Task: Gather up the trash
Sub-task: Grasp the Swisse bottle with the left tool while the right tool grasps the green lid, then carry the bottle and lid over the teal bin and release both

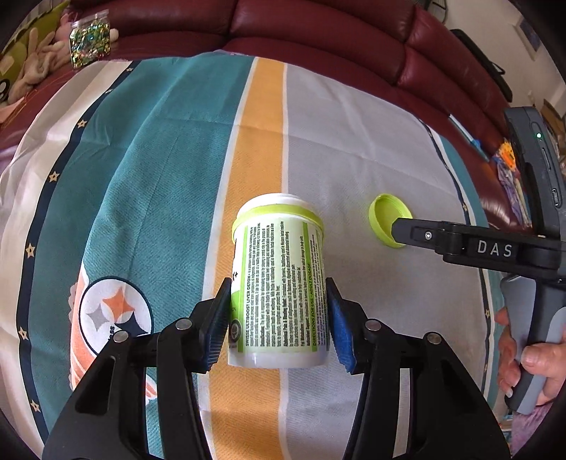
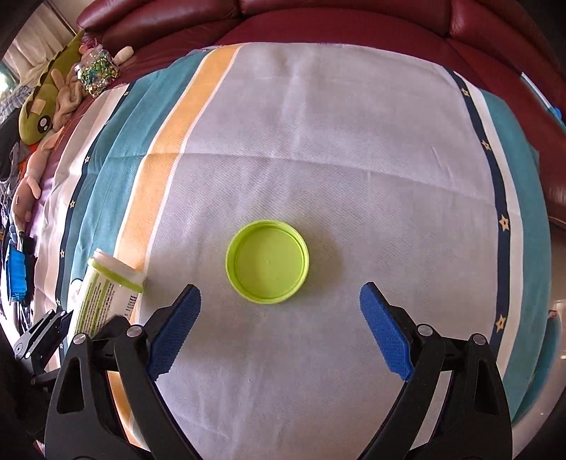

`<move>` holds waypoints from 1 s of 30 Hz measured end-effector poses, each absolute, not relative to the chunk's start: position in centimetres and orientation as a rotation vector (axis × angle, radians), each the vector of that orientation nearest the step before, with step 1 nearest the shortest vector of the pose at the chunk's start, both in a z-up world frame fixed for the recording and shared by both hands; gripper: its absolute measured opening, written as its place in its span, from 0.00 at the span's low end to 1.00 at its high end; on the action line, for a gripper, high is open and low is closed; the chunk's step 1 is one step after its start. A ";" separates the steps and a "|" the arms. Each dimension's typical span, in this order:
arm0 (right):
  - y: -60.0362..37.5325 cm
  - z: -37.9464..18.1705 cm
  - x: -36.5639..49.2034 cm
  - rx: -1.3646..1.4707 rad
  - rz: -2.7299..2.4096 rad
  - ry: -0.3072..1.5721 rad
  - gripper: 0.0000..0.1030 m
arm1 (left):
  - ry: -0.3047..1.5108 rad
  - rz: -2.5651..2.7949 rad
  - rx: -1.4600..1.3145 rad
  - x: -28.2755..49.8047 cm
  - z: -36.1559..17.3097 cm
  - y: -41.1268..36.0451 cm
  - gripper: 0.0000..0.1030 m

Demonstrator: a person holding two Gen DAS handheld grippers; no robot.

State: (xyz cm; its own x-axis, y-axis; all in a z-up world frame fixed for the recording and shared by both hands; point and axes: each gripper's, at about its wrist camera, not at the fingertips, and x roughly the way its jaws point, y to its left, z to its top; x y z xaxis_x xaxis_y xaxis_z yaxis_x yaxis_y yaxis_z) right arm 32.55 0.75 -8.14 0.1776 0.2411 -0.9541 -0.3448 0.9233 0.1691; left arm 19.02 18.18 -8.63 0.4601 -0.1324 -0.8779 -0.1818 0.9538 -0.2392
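At the upper left of the left wrist view a jar of glitter (image 1: 89, 41) stands beside soft toys (image 1: 33, 67) on the dark red sofa (image 1: 318, 32), well clear of the work. A striped cloth (image 1: 159, 159) covers the surface below.

At lower centre of that view the left gripper (image 1: 278, 320) has its blue fingers (image 1: 215, 332) closed about halfway, pressed on either side of a white supplement bottle (image 1: 279, 279) with a green label, its open mouth pointing away from the camera. To the right the green lid (image 1: 383, 219) lies on the grey part of the cloth, the other gripper's fingertip over its near edge, with a hand (image 1: 527, 357) on that handle at the frame's right edge.

In the right wrist view the bottle sits at lower left, and the lid (image 2: 267, 261) lies hollow side up at the centre. The right gripper (image 2: 281, 327) is spread wide above it, its fingers (image 2: 383, 331) touching nothing.

The lid looks to be the next piece of trash. It is shallow and thin-walled, so the fingers should come down level on opposite sides of the rim, close to the cloth, and close gently without snagging fabric.
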 end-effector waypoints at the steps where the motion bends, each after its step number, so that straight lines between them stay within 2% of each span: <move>1: 0.7 -8.3 32.6 -0.093 0.415 1.330 0.85 | 1.102 0.031 -0.321 19.2 -8.9 18.3 0.50; 7: 1.8 -9.4 32.8 -0.144 0.411 1.329 0.75 | 1.108 0.038 -0.321 19.9 -9.4 18.4 0.50; 8: 1.8 -9.6 32.7 -0.152 0.405 1.329 0.71 | 1.111 0.041 -0.323 19.9 -9.5 18.4 0.51; 9: 1.9 -9.5 32.7 -0.161 0.403 1.311 0.63 | 1.116 0.044 -0.324 20.0 -9.6 18.4 0.51; 11: 1.9 -9.3 32.6 -0.182 0.392 1.291 0.51 | 1.125 0.049 -0.327 20.0 -9.8 18.3 0.56; 16: 0.2 -9.1 32.3 -0.145 0.384 1.310 0.50 | 1.126 0.049 -0.306 20.2 -9.9 17.4 0.58; 19: -1.1 -8.8 31.6 -0.127 0.377 1.313 0.50 | 1.121 0.052 -0.270 20.1 -9.5 16.5 0.50; 30: -8.0 -5.3 27.9 -0.005 0.357 1.265 0.50 | 1.061 -0.013 -0.166 19.0 -5.6 10.4 0.50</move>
